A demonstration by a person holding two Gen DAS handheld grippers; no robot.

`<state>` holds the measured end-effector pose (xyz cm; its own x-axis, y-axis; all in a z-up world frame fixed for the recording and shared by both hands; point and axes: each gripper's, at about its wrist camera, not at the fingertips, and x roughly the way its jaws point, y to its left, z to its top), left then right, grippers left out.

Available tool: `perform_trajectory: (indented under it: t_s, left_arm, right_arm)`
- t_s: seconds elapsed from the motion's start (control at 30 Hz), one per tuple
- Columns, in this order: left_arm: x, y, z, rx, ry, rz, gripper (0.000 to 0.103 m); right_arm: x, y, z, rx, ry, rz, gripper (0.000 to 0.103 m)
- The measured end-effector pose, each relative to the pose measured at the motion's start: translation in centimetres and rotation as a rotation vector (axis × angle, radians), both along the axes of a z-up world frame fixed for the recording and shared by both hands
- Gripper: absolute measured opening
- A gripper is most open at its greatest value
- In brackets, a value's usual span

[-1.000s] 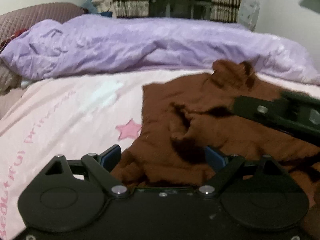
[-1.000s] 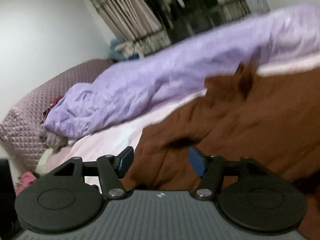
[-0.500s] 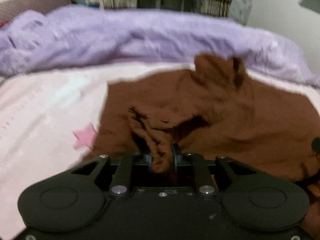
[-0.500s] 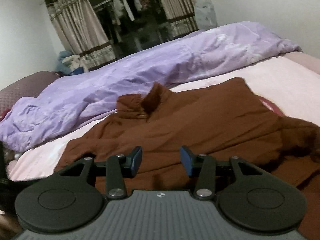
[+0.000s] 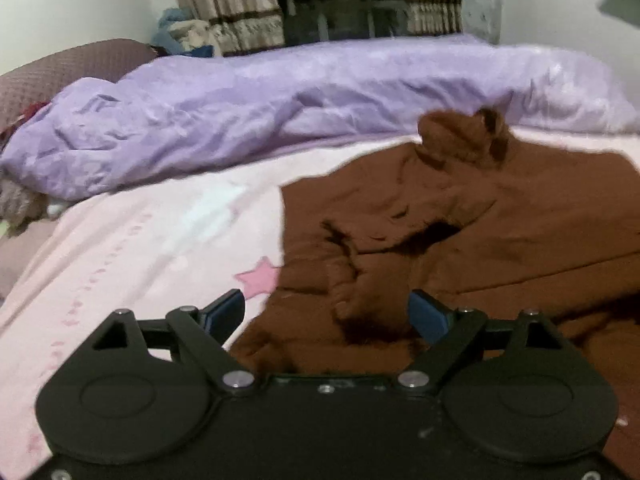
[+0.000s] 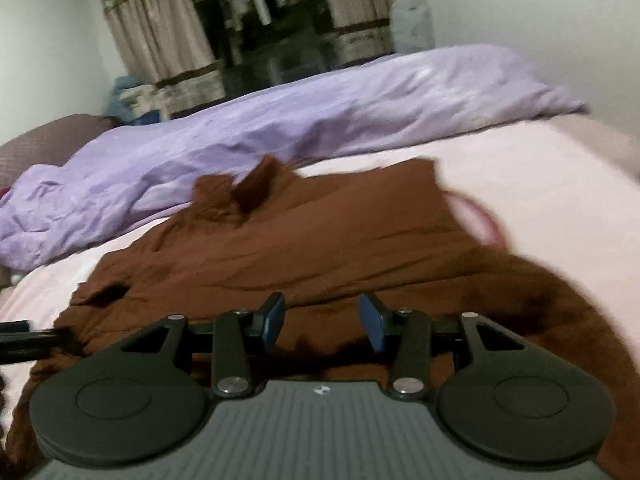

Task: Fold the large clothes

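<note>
A large brown garment [image 5: 500, 216] lies spread and rumpled on the pink bed sheet [image 5: 152, 240], its collar [image 5: 464, 140] standing up at the far side. My left gripper [image 5: 326, 312] is open wide, with a bunched fold of the garment lying between its blue pads, not pinched. In the right wrist view the same garment [image 6: 320, 248] fills the middle. My right gripper [image 6: 322, 318] is open over the garment's near part and holds nothing.
A crumpled purple duvet [image 5: 280, 108] lies along the far side of the bed. A quilted brown headboard [image 5: 60, 68] is at the left. Curtains and a dark wardrobe opening [image 6: 256, 32] stand behind. The left gripper's arm [image 6: 28, 340] shows at the left edge.
Half a second ago my left gripper was shut on a fold of the brown garment; now it is open and the fold lies loose. My right gripper stayed open and shifted over the garment.
</note>
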<state>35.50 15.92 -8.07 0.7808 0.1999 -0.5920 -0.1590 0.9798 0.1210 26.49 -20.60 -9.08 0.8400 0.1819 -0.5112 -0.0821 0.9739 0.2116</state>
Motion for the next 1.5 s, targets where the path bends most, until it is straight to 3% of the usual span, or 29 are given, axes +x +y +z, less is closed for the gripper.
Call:
perform_trajectory:
  t_s: [0.1,0.17,0.33,0.43,0.57,0.6,0.67,0.73,1.0,1.13,1.27,1.33,1.43,1.5]
  left_arm:
    - [-3.4,-0.7,0.9,-0.051,-0.064,-0.051,0.094]
    - [-3.3,-2.1,1.1,-0.034,-0.127,-0.081,0.094]
    - [2.6,-5.1,1.8,-0.033,-0.200,-0.144,0.094]
    - [7.7,-6.3,-0.2,0.029,-0.104,-0.094,0.094]
    - [12.4,-6.3,-4.7,0.055,0.073,-0.024,0.097]
    - [12.9,-6.5,-5.9,0.073,0.081,-0.018,0.102]
    - [11.9,-6.8,-6.9,0.127,0.013,-0.014,0.103]
    - [11.9,-7.0,-7.4,0.150,-0.005,-0.015,0.103]
    - [10.4,-6.8,-7.0,0.148,-0.037,-0.010,0.103]
    - [9.8,-6.6,-4.4,0.183,-0.028,-0.066,0.103]
    - [10.4,-4.1,-1.3,0.167,-0.120,-0.077,0.103]
    - [12.0,-2.6,-2.3,0.135,-0.072,-0.051,0.103]
    - [13.8,-0.6,-5.6,0.083,0.032,-0.016,0.103]
    - [13.9,0.3,-6.3,0.012,0.021,-0.018,0.103]
  right_arm:
    - [-2.6,0.0,0.7,0.011,-0.042,0.043,0.049]
    - [-2.9,1.4,1.2,0.013,-0.084,0.055,0.045]
    - [2.6,5.7,2.0,0.025,-0.107,0.109,0.035]
    - [7.0,7.7,0.4,0.001,-0.027,0.116,0.033]
    - [10.2,8.4,-4.1,-0.065,0.091,0.133,0.032]
    - [10.1,8.5,-5.0,-0.086,0.055,0.153,0.032]
    - [9.4,8.6,-5.3,-0.092,0.022,0.146,0.032]
    - [9.0,8.8,-5.1,-0.100,0.021,0.134,0.032]
    - [8.4,9.1,-5.4,-0.103,-0.037,0.107,0.033]
    - [7.7,8.1,-2.3,-0.085,-0.064,0.137,0.033]
    - [8.0,6.3,0.8,-0.235,-0.189,0.056,0.033]
    - [9.4,4.8,0.3,-0.242,-0.168,0.006,0.033]
    - [12.2,2.4,-2.7,-0.219,-0.033,-0.040,0.033]
    - [13.2,2.1,-4.6,-0.251,-0.001,-0.071,0.035]
